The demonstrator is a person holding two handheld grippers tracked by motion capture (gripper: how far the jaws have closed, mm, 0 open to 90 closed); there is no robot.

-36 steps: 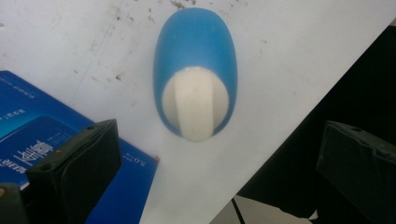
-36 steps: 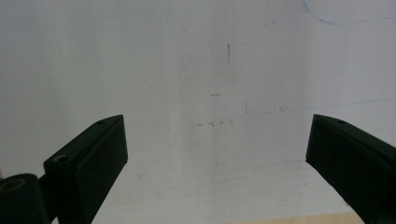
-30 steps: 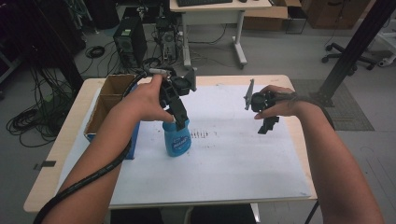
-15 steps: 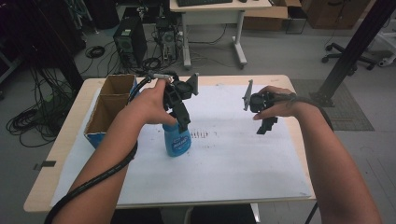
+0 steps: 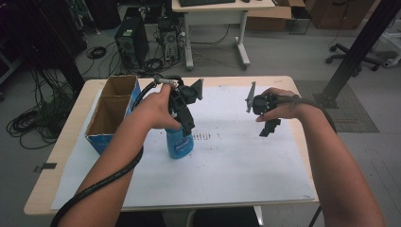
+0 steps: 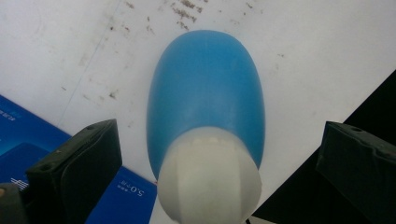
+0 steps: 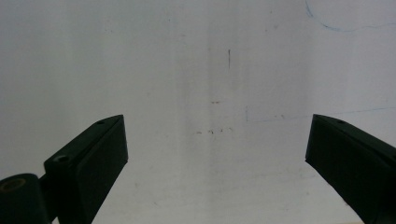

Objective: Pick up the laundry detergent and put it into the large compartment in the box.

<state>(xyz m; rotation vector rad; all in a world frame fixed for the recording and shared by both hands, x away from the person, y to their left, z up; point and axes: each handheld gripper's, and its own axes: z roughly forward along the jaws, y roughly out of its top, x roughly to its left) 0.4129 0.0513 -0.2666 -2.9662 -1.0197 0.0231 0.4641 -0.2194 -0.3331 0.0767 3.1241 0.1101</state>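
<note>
A blue plastic bottle (image 5: 180, 144) with a white cap stands upright on the white paper, left of the middle. My left gripper (image 5: 187, 127) points down over its top. In the left gripper view the bottle (image 6: 205, 93) and its cap (image 6: 210, 182) sit between the two jaws of my left gripper (image 6: 219, 135), which stand wide apart and do not touch it. My right gripper (image 5: 269, 127) hovers over bare paper at the right, well away from the bottle. Its jaws are spread in the right gripper view (image 7: 215, 126) with nothing between them.
An open cardboard box (image 5: 111, 111) with blue sides stands at the table's left, close beside the bottle; its blue side (image 6: 28, 140) shows by the left jaw. White paper (image 5: 236, 161) covers most of the wooden table (image 5: 56, 156). Thick cables trail from both grippers.
My left hand and gripper have shifted slightly right and away over the bottle, which has stayed where it stood. The right gripper has barely moved.
</note>
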